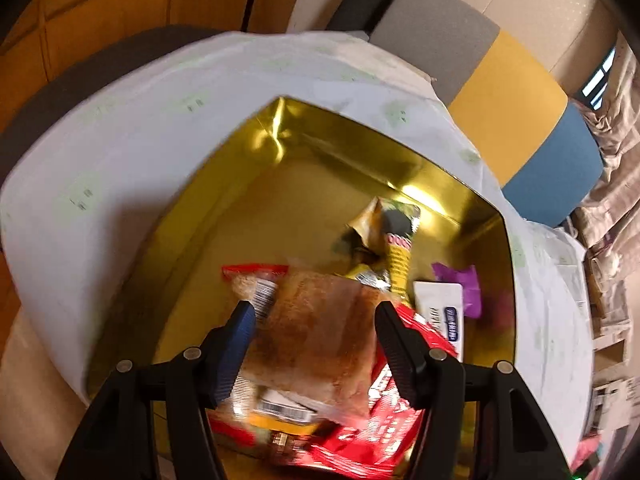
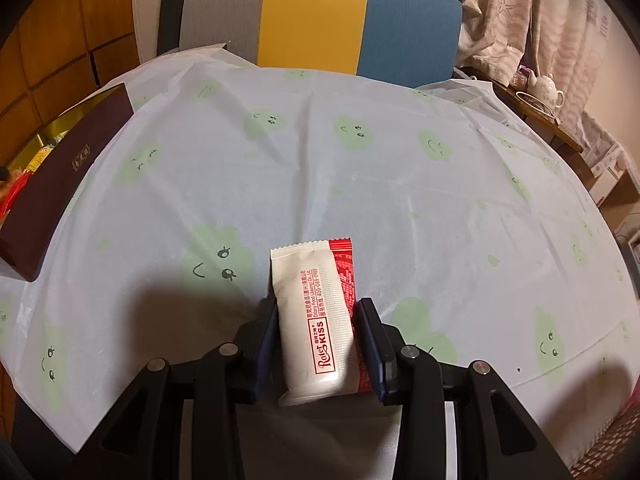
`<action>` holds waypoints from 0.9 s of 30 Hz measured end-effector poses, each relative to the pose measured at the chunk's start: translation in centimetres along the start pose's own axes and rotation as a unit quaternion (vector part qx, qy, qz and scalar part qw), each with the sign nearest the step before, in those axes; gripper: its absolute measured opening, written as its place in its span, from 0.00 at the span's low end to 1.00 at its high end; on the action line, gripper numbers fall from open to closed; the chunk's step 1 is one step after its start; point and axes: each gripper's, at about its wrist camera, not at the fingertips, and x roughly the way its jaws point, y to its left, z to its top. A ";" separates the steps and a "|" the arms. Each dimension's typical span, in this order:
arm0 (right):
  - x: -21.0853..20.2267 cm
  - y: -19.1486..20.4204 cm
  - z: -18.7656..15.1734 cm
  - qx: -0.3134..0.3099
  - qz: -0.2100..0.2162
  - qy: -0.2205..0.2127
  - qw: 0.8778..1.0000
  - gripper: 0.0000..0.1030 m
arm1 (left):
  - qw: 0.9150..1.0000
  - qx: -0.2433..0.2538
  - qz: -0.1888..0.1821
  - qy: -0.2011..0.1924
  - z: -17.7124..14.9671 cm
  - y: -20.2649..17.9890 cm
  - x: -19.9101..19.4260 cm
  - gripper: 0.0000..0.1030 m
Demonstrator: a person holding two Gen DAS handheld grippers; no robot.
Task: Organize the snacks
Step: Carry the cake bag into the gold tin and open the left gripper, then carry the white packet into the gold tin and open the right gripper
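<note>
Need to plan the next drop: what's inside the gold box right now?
In the gold box: a clear-wrapped brown cake on top, red packets, a yellow wrapper, a white card and a purple wrapper. Anything under the pile is hidden.

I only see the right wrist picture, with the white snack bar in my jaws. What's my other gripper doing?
Observer: The left gripper is above a gold box, with a brown cake packet between its jaws.
Kid: Is it squeezing it?
Observer: It looks so. The packet fills the whole gap and touches both jaws, though the picture is blurry.
Kid: What's already in the box?
Observer: A red bag, a crumpled yellow wrapper, a purple wrapper and a white packet.
</note>
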 end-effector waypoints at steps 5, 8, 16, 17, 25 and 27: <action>0.0 -0.1 0.0 0.000 -0.001 0.001 1.000 0.38 | 0.996 0.042 0.050 -0.067 -1.3 0.1 -3.3 0.61; 0.0 -0.1 0.0 0.001 0.000 0.001 1.000 0.38 | 0.992 0.065 0.057 -0.093 -3.4 -0.2 -5.1 0.61; 0.0 0.0 0.0 0.003 0.000 0.003 1.000 0.38 | 0.992 0.084 0.035 -0.086 -6.5 -1.0 -7.5 0.61; 0.0 0.0 0.1 0.004 0.000 0.005 1.000 0.37 | 0.992 0.085 0.031 -0.088 -6.6 -1.2 -7.9 0.61; 0.0 -0.1 0.5 0.006 0.003 0.019 1.000 0.37 | 0.985 0.127 0.016 -0.113 -8.0 -3.2 -10.1 0.61; 0.0 -0.1 0.6 0.005 0.004 0.025 1.000 0.36 | 0.985 0.130 0.010 -0.117 -8.2 -3.4 -10.5 0.61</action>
